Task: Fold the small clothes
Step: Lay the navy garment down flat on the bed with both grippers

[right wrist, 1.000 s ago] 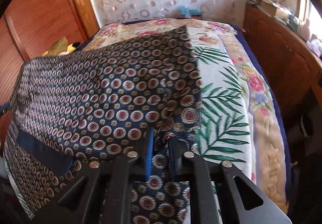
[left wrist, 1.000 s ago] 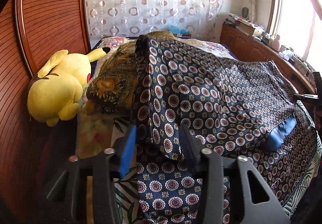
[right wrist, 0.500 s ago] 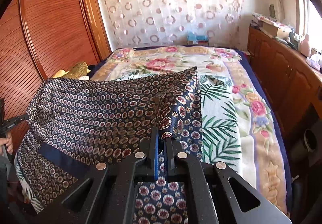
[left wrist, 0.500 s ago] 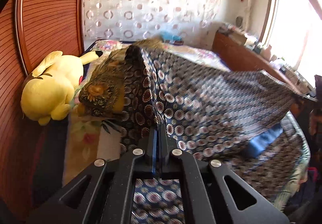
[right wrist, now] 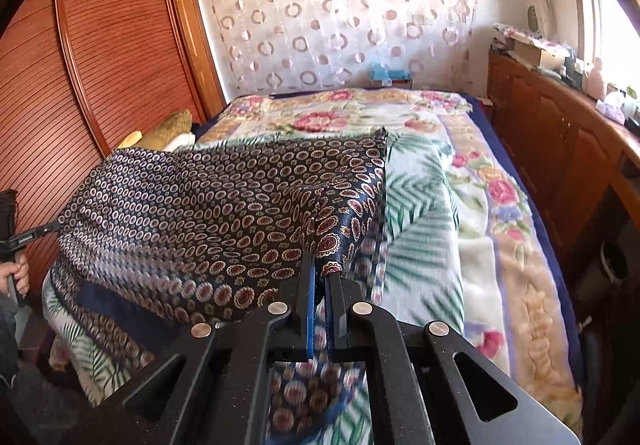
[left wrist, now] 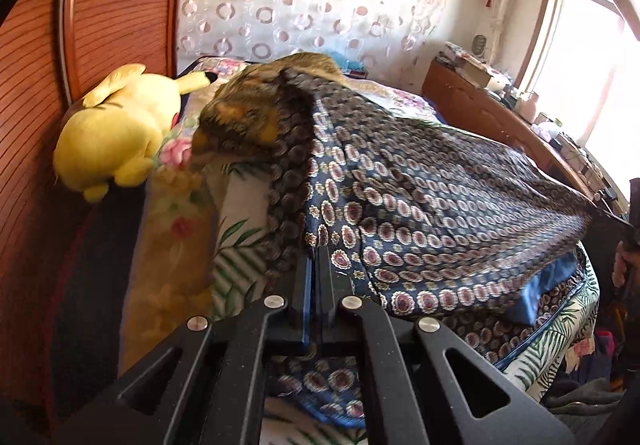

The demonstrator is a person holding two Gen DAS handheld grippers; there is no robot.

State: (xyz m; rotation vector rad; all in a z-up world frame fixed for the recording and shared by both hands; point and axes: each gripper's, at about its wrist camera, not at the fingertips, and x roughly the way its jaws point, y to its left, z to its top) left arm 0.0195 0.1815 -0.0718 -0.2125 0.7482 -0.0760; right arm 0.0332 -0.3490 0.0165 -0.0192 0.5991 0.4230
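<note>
A navy garment (left wrist: 420, 197) printed with small red and white ovals is stretched in the air above the bed between my two grippers. My left gripper (left wrist: 318, 257) is shut on its near left edge. My right gripper (right wrist: 322, 273) is shut on its near right edge. In the right wrist view the garment (right wrist: 208, 213) spans leftward to the other gripper (right wrist: 32, 235) at the frame's left edge. A plain dark blue band (left wrist: 548, 293) shows on the lower layer that hangs toward the bed.
The bed has a floral and palm-leaf blanket (right wrist: 460, 181). A yellow plush toy (left wrist: 116, 129) and a brown patterned cloth (left wrist: 244, 113) lie at the bed's left side by the wooden wardrobe (right wrist: 80, 57). A wooden cabinet (right wrist: 552, 133) with clutter lines the right wall.
My left gripper has closed on the garment's edge; it was open a second ago. Both grippers have risen and lifted the garment off the bed, stretched taut between them.
</note>
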